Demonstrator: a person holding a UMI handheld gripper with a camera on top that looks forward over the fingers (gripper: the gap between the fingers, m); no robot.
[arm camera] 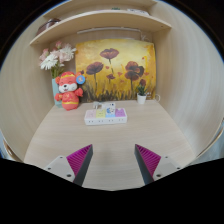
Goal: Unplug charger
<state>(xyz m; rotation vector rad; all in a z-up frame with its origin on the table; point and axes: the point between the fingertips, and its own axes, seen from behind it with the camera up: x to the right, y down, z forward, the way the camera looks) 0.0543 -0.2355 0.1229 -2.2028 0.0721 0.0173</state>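
A white power strip (pixel 105 117) lies on the wooden desk (pixel 110 140) near the back wall, well beyond my fingers. A small charger plug (pixel 101 106) appears to stand in it, with small coloured bits on top. My gripper (pixel 112 163) is open and empty, its two magenta pads (pixel 80 160) spread wide above the bare desk, some way short of the strip.
A red and white plush toy (pixel 68 91) stands at the back left beside a vase of pale flowers (pixel 52 62). A flower painting (pixel 115 68) covers the back wall. A small potted plant (pixel 141 92) stands at the back right. A shelf (pixel 95 22) runs overhead.
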